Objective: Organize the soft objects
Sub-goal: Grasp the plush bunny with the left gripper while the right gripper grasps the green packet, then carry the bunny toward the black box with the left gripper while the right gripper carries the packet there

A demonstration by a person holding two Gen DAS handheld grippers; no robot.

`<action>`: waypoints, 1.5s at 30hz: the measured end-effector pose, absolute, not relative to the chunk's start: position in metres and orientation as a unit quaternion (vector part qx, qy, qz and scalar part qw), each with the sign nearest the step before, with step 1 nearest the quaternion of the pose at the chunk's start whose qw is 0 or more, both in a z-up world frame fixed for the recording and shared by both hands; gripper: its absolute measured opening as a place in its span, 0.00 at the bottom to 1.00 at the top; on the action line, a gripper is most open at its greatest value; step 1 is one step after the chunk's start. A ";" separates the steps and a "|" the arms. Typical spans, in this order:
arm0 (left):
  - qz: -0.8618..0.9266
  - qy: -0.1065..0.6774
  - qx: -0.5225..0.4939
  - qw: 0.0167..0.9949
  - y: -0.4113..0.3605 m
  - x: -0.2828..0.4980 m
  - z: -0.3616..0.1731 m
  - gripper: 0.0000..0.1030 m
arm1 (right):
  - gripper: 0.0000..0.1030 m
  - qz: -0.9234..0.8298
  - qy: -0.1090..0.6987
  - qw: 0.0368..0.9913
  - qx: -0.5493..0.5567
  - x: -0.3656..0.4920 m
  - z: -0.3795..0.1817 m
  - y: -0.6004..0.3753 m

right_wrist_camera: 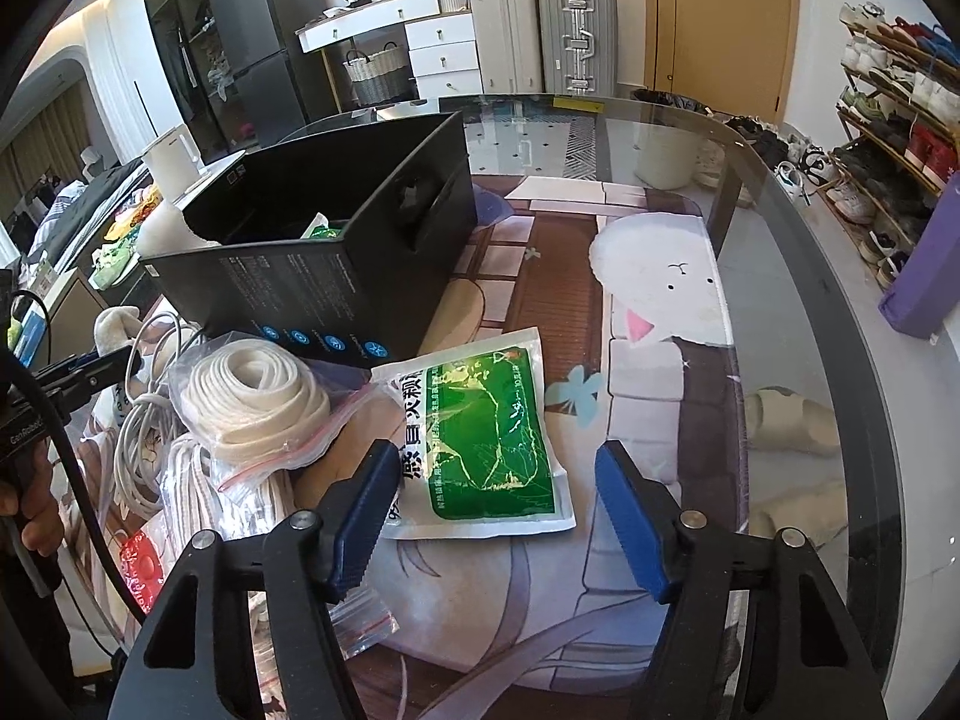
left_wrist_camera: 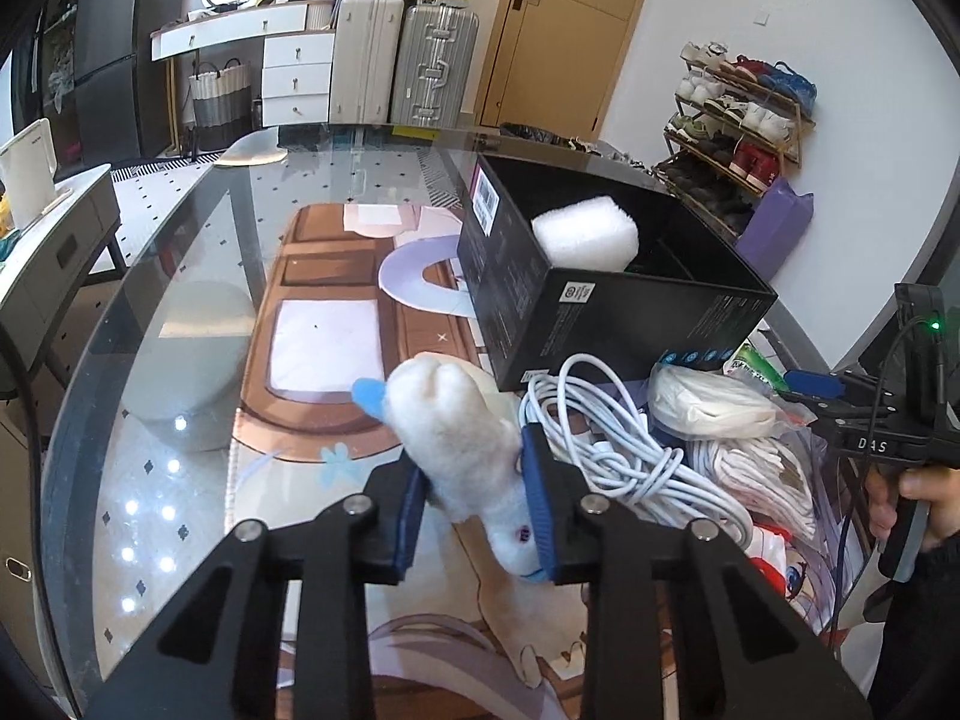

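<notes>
A white plush toy (left_wrist_camera: pixel 462 432) with a blue tip is pinched between the blue pads of my left gripper (left_wrist_camera: pixel 474 504), which is shut on it just in front of the open black box (left_wrist_camera: pixel 600 312). A white foam block (left_wrist_camera: pixel 585 234) sits inside the box. In the right wrist view a green and white soft packet (right_wrist_camera: pixel 486 438) lies flat on the table mat between the fingers of my right gripper (right_wrist_camera: pixel 495 462). That gripper is open: its left pad is at the packet's edge and its right pad stands clear of it. The black box (right_wrist_camera: pixel 312 276) is behind the packet.
A coiled white cable (left_wrist_camera: pixel 606 456) and zip bags of white rope (right_wrist_camera: pixel 258 408) are piled between the two grippers. The glass table's curved edge (right_wrist_camera: pixel 840 324) runs along the right. A shoe rack (left_wrist_camera: pixel 738 120), suitcases (left_wrist_camera: pixel 438 72) and a door stand beyond.
</notes>
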State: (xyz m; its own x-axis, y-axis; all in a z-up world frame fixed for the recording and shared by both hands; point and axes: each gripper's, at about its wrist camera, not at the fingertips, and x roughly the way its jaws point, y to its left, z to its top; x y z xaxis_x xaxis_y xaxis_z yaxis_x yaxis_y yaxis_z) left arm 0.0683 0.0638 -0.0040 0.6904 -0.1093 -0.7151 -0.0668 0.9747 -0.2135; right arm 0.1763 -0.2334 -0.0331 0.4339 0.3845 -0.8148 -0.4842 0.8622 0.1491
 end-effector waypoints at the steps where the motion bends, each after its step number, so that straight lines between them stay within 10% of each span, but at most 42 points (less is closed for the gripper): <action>1: -0.012 0.392 -0.111 0.913 0.065 0.069 -0.003 0.26 | 0.67 0.258 0.466 0.845 -0.054 0.177 -0.033 -0.233; 45: -0.013 0.324 -0.081 0.943 0.050 0.043 0.050 0.26 | 0.47 0.267 0.384 0.882 -0.059 0.151 0.019 -0.251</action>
